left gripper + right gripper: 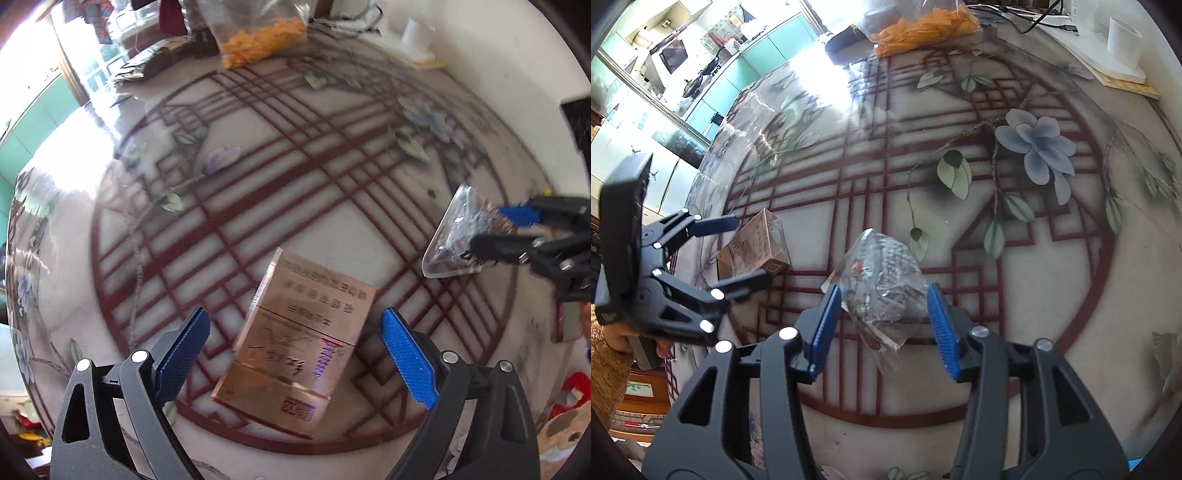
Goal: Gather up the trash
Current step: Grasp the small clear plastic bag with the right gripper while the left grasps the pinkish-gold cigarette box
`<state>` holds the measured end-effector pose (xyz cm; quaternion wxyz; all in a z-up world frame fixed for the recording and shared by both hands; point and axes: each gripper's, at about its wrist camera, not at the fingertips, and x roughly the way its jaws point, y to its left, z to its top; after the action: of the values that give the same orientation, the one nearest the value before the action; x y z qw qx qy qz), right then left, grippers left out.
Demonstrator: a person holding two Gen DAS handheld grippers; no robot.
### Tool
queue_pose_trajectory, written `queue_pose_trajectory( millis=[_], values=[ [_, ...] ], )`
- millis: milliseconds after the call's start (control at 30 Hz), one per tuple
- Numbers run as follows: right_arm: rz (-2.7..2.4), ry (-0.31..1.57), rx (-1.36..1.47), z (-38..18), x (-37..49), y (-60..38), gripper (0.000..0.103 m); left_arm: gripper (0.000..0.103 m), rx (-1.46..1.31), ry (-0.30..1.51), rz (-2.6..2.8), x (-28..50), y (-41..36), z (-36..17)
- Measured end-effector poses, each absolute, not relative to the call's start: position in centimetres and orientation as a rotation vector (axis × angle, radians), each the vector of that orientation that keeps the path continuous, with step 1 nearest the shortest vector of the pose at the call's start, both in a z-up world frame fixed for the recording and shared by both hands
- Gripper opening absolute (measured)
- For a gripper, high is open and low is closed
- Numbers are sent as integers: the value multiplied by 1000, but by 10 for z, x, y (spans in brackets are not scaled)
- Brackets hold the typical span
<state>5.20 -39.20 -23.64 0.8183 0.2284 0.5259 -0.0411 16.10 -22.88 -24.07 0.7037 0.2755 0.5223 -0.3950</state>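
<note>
A gold cigarette box [295,332] lies flat on the patterned table, between the open fingers of my left gripper [295,354], untouched. It also shows in the right wrist view [753,247], with the left gripper [746,254] open around it. A crumpled clear plastic wrapper [882,288] lies on the table between the open blue pads of my right gripper [884,325]. In the left wrist view the wrapper [454,236] sits at the right with the right gripper [491,229] open at its edge.
A clear bag of orange chips [262,33] stands at the table's far edge, also in the right wrist view [923,26]. A white paper roll [1123,40] sits on a board at the far right by cables. Dark packets [162,59] lie far left.
</note>
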Motion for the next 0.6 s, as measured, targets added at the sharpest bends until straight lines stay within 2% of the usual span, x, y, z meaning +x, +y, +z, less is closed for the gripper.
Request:
queue_pose_trajectory(
  millis=[67, 100, 133, 200, 467, 500, 533, 567, 600],
  values=[
    [-96, 1114, 489, -234, 50, -394, 49, 83, 632, 1134, -873, 155, -230, -244],
    [-99, 1112, 490, -233, 49, -396, 50, 76, 622, 1123, -879, 153, -230, -243],
    [-102, 1108, 491, -233, 48, -397, 53, 63, 614, 1114, -878, 152, -229, -242],
    [-113, 1101, 493, -231, 45, -401, 54, 59, 612, 1109, -863, 150, -229, -240],
    [-90, 1096, 464, -229, 49, -389, 53, 58, 476, 1089, -816, 139, -209, -213],
    [-81, 1101, 454, -230, 51, -386, 50, 58, 450, 1087, -814, 137, -205, -208],
    [-70, 1108, 436, -233, 53, -381, 39, 58, 428, 1085, -810, 136, -202, -204],
    [-62, 1120, 419, -236, 55, -378, 34, 58, 409, 1081, -804, 134, -198, -200],
    [-56, 1136, 401, -240, 56, -374, 35, 58, 388, 1078, -796, 132, -193, -196]
  ],
)
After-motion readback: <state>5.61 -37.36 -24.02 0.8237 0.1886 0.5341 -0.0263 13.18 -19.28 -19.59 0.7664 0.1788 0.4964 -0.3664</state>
